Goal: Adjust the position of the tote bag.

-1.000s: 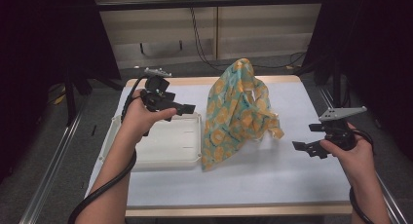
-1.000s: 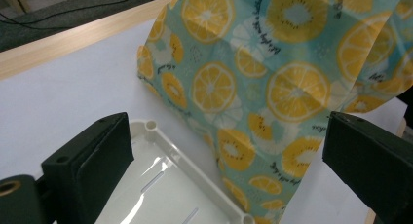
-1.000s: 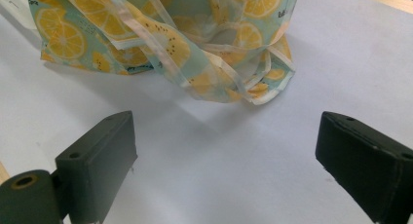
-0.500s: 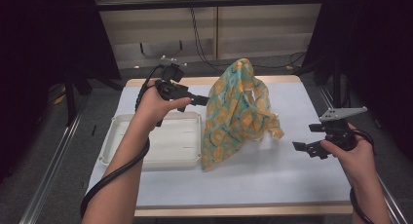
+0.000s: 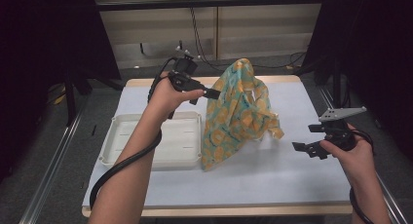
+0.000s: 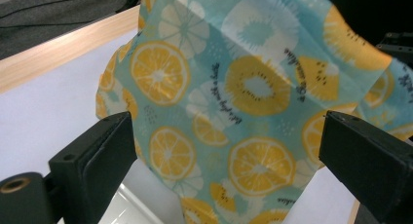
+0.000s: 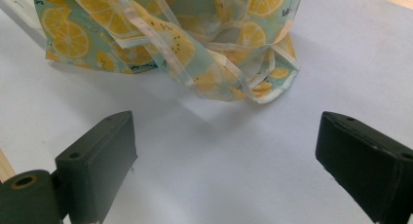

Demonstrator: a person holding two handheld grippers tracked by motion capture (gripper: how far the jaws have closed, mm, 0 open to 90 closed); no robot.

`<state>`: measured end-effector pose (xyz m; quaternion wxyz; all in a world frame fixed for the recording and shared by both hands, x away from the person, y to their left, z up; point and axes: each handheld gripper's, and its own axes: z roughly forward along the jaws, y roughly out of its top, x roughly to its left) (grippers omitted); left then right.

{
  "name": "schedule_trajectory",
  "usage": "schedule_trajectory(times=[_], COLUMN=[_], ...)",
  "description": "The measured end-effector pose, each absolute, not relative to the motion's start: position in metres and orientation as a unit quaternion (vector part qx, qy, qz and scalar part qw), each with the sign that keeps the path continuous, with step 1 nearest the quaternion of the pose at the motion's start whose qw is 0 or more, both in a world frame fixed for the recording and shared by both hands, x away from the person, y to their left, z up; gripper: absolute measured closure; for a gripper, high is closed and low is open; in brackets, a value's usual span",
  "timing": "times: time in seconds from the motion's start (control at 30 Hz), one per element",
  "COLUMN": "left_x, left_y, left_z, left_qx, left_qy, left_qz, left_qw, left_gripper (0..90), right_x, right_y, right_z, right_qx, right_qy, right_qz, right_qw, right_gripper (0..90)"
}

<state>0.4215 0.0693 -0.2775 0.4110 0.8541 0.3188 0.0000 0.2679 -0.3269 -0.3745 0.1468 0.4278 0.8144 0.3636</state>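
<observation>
Bag: fruit-print bag (image 5: 238, 112) stands slumped at mid-counter, its lower left corner just over the edge of the white tray (image 5: 122, 151).
Right tool: nearest the person, right tool (image 5: 311, 148) hovers low over the bare counter (image 5: 272, 180), jaws wide, holding nothing, well apart from the bag.
Handles: pale loops (image 7: 253, 83) spill onto the counter on the bag's right side (tangled, hard to sort one from another).
Left tool: farther out, left tool (image 5: 210, 93) is raised at the bag's upper left flank, jaws wide around nothing, the printed panel (image 6: 234, 102) square between them.
Step in hand: judged a first grasp of the bag by the left tool.
Doing it well: close on a firm fold near the top edge, not a single loose layer; thin film may slip.
In the way: tray just beside the bag could catch the lower corner if it is dragged left.
Beyond: cables (image 5: 204, 44) and dark frame posts behind the counter, clear of the work.
</observation>
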Motion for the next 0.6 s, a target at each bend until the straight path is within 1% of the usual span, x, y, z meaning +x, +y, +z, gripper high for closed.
schedule_trajectory(times=[0.37, 0.6], left_x=[0.426, 0.429], left_y=[0.043, 0.027], left_z=[-0.262, -0.257], left_qx=[0.852, 0.843], left_qy=[0.319, 0.324], left_qz=[0.000, -0.005], left_qw=[0.415, 0.429], left_gripper=[4.3, 2.2], right_x=[0.267, 0.268], right_y=[-0.328, -0.328], right_z=[-0.375, -0.375], right_qx=[0.430, 0.428], right_qy=[0.813, 0.813], right_qz=[0.365, 0.368], right_qw=[0.146, 0.144], right_gripper=[7.7, 7.6])
